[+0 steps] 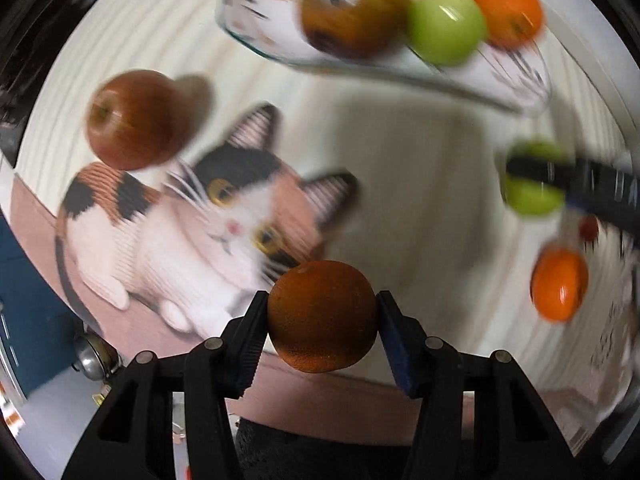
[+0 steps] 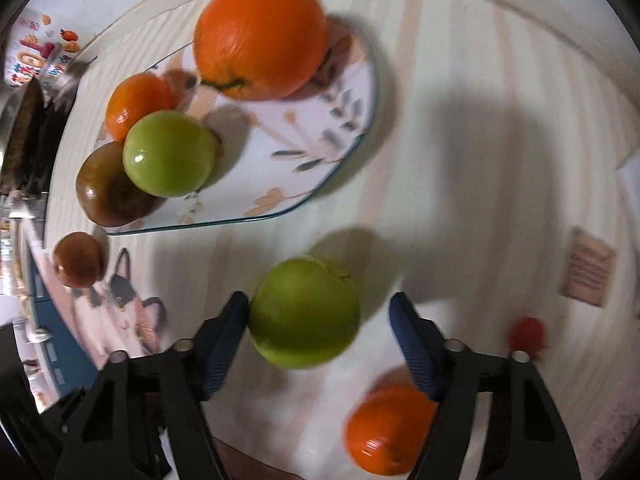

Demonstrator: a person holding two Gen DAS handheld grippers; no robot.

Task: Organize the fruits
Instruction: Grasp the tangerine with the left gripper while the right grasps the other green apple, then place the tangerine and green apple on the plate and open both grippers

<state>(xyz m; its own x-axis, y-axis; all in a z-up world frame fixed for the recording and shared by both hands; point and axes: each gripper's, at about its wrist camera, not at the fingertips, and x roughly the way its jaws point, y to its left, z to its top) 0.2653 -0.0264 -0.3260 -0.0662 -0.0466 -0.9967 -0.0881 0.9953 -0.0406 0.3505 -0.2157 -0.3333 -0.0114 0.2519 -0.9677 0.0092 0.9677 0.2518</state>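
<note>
My left gripper (image 1: pixel 322 316) is shut on an orange (image 1: pixel 322 316) and holds it above the cat mat. My right gripper (image 2: pixel 320 316) is open around a green apple (image 2: pixel 304 312) on the table; the left pad touches it, the right pad stands apart. That gripper and apple also show in the left wrist view (image 1: pixel 532 182). A patterned plate (image 2: pixel 304 148) holds a big orange (image 2: pixel 260 36), a small orange (image 2: pixel 136 102), a green apple (image 2: pixel 170 154) and a brown-red apple (image 2: pixel 108 188). A red apple (image 1: pixel 134 120) lies loose on the table.
A loose orange (image 2: pixel 386 430) lies beside my right gripper's right finger. A small red fruit (image 2: pixel 528 334) lies to its right. A cat-print mat (image 1: pixel 192 232) covers the table's near edge. A small card (image 2: pixel 588 272) lies at far right.
</note>
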